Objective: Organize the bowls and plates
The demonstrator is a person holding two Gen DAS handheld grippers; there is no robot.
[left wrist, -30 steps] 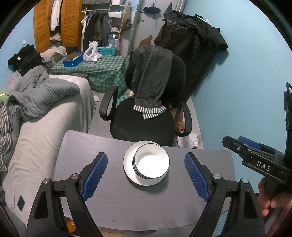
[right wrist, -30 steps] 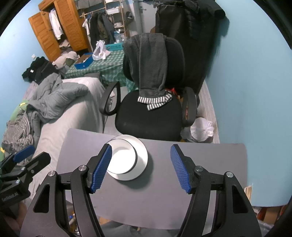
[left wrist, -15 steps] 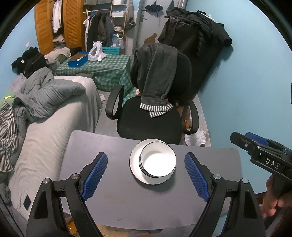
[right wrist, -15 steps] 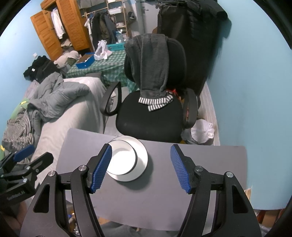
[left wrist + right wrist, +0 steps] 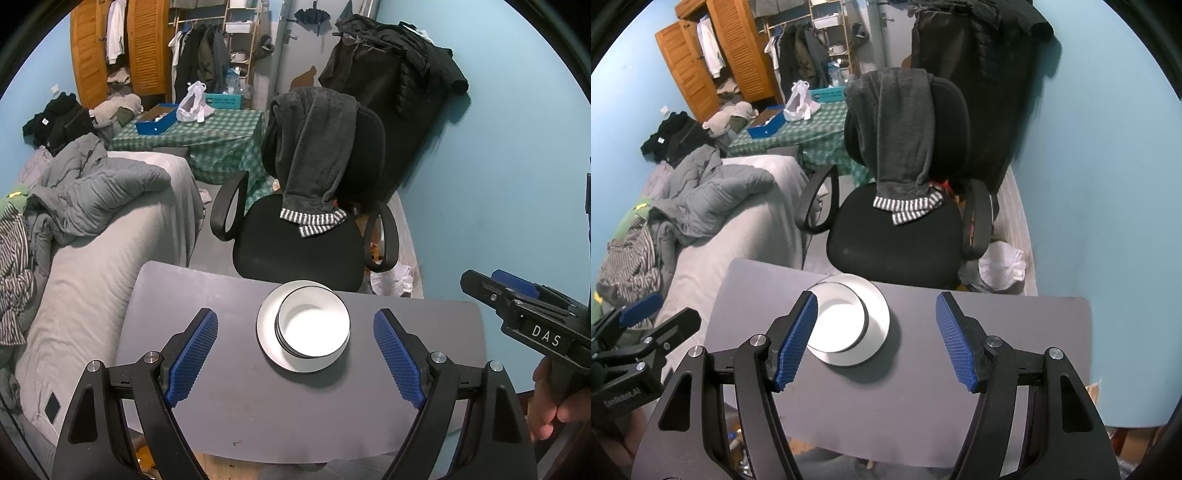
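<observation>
A white bowl [image 5: 313, 324] with a dark rim sits inside a white plate [image 5: 267, 338] near the far middle of the grey table [image 5: 229, 398]. My left gripper [image 5: 295, 334] hangs above the table in front of the stack, open, with nothing between its blue pads. In the right wrist view the same bowl [image 5: 839, 317] and plate [image 5: 875, 319] lie left of centre. My right gripper [image 5: 877, 319] is open and empty, hovering above the table; its left pad overlaps the bowl's near edge in the picture. Each gripper shows at the other view's edge.
A black office chair [image 5: 306, 236] draped with a grey garment stands just behind the table. A bed [image 5: 85, 266] with rumpled bedding runs along the left. The blue wall [image 5: 498, 192] is close on the right. A hand [image 5: 550, 402] holds the right gripper's handle.
The left wrist view has shifted a little, so the plate and bowl sit slightly right and lower in it. Both grippers stay open; the right view is nearly the same.
</observation>
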